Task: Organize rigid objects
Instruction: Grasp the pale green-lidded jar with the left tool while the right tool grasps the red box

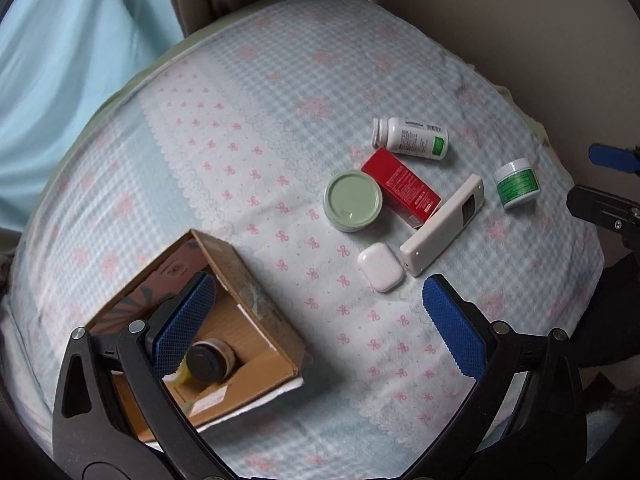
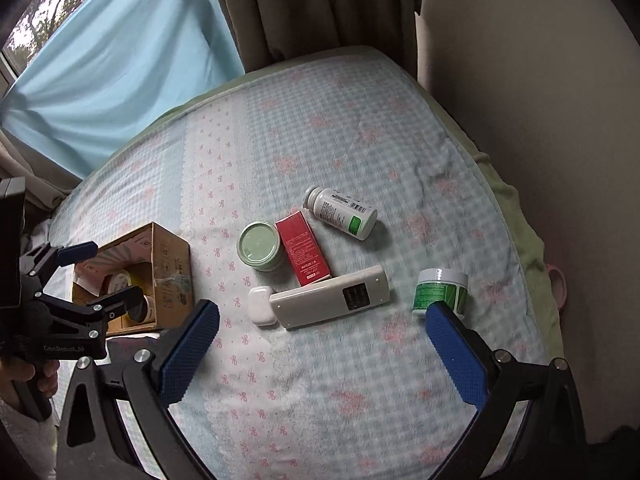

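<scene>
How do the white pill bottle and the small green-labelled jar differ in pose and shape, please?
The white pill bottle lies on its side, while the green-labelled jar stands upright. The bottle is long with a narrow neck; the jar is short and squat. Both have white lids, green on their labels, and rest on the bedspread.

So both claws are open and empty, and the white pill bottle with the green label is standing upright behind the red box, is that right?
Not quite. The white pill bottle lies on its side, not upright, as the right wrist view shows. The rest holds: it is behind the red box, and the left claw and right claw are both open and empty.
</scene>
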Tool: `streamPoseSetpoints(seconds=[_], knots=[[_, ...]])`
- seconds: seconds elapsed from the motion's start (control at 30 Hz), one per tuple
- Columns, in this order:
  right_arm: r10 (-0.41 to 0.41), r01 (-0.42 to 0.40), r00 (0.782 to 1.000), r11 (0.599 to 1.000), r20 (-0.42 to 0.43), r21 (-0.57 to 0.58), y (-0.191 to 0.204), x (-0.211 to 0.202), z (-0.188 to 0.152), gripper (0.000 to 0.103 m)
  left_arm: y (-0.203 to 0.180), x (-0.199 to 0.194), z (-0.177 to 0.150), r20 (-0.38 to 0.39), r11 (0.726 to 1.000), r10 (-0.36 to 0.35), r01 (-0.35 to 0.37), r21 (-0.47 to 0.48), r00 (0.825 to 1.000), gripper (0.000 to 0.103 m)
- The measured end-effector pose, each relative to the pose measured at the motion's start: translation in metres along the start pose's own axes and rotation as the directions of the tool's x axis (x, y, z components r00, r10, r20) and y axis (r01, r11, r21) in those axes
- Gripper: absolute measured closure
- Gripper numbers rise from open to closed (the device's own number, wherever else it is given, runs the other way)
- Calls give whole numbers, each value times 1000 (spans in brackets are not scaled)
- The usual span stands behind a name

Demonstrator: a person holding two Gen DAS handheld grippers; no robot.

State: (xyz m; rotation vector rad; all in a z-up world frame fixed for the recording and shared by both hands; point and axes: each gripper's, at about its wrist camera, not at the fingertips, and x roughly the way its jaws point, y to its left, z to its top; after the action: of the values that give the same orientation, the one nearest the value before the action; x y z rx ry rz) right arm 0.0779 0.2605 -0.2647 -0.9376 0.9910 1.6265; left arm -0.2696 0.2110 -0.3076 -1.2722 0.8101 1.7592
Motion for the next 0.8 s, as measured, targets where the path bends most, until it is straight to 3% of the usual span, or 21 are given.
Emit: streamPoseSetpoints(seconds=[0.2,0.4,0.63,0.7,0.73,0.8], knots=[[-10,0,995,995,-103,-96,-5,77,25,0,-11,76,27,-59,983,-2,13,183,998,0],[-4,-27,975,990,-223,-137,0,151,31,1,-31,145,38,-122,942,-4,44,332,993,4],[-8,-43,959,984,-284,-173,9,202,22,6,-42,187,42,-158,907,-19,84,412,987,6],[-6,-45,957,985,-289,-169,9,210,21,7,-43,193,43,-165,901,-34,102,422,986,11],[-2,-47,957,986,-291,-161,8,213,20,10,-44,195,44,-168,899,-40,109,424,985,13],[11,-61,951,987,-309,-151,7,221,17,25,-46,200,46,-184,897,-46,122,425,982,23]])
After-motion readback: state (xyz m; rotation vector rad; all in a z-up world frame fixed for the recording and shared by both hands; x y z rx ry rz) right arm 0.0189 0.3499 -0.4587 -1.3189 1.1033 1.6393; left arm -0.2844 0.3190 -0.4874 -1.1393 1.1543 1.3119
